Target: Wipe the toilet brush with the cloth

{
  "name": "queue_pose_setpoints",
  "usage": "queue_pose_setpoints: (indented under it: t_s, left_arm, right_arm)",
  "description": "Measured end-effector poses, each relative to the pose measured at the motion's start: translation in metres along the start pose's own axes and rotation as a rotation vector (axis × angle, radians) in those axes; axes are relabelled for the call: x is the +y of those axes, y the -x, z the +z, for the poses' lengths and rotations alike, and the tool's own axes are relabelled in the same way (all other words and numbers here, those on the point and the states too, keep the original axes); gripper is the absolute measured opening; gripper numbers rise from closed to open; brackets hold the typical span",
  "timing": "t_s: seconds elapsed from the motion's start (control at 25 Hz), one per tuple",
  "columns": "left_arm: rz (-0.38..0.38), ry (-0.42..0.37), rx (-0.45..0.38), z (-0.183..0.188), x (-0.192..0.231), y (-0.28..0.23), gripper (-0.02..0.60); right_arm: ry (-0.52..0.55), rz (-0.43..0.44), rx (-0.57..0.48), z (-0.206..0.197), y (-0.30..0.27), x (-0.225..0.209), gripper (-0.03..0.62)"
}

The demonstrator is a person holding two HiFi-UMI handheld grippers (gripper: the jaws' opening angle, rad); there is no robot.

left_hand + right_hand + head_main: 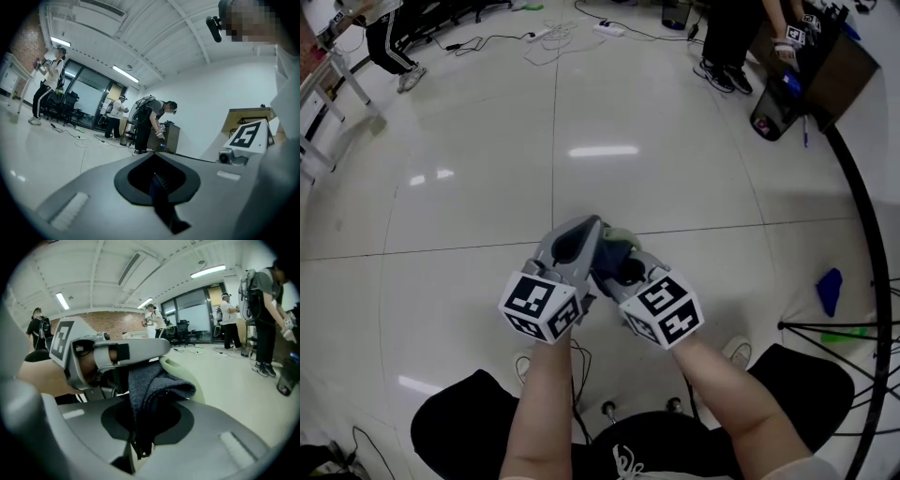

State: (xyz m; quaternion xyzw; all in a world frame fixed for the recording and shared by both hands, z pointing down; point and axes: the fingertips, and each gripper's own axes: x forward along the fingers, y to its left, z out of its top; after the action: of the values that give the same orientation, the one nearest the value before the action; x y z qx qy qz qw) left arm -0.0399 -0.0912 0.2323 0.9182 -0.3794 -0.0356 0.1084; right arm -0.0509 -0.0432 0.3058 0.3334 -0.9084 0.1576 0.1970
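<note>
Wiping stage, both grippers raised together over the floor. The right gripper pinches a folded cloth, which stands up out of its jaws and rests against the pale green brush. The brush sits between the two grippers, just under the left gripper. The left jaws are drawn together with only a thin dark strip in the seam. We cannot tell whether they hold the brush. We judge the next move to be a stroke of the cloth along the brush, which calls for a steady left grip.
</note>
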Motion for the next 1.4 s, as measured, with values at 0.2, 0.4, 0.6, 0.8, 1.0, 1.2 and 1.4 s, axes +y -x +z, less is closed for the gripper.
queue_pose_setpoints:
  t_s: [0.2,0.4,0.6,0.8,1.0,1.2,1.4]
  left_arm:
    - [-0.015,-0.017,0.018,0.001,-0.007,-0.003,0.005]
    - [-0.014,-0.029,0.022,0.004,-0.010,-0.005,0.005]
    - [-0.016,-0.056,0.031,0.006,-0.011,-0.003,0.005]
    - [-0.008,-0.062,0.033,0.004,-0.007,-0.004,0.005]
    - [0.002,-0.057,0.031,0.003,-0.002,-0.003,0.005]
    - [-0.001,-0.036,0.033,0.004,0.003,-0.004,0.006]
    - [0.025,0.041,-0.033,0.022,0.002,-0.002,0.005]
  right_arm:
    - [-0.285,-0.047,-0.050,-0.019,0.001,-0.035,0.063]
    - [-0.449,-0.108,-0.027,-0.053,0.000,-0.066,0.063]
    - [-0.581,-0.155,-0.006,-0.094,-0.007,-0.085,0.061]
    - [-0.680,-0.187,0.038,-0.136,-0.022,-0.099,0.061]
    - [-0.727,-0.240,0.144,-0.190,-0.034,-0.108,0.063]
    - [-0.730,-0.225,0.224,-0.213,-0.037,-0.102,0.063]
    - [-0.492,-0.135,0.241,-0.182,0.002,-0.075,0.063]
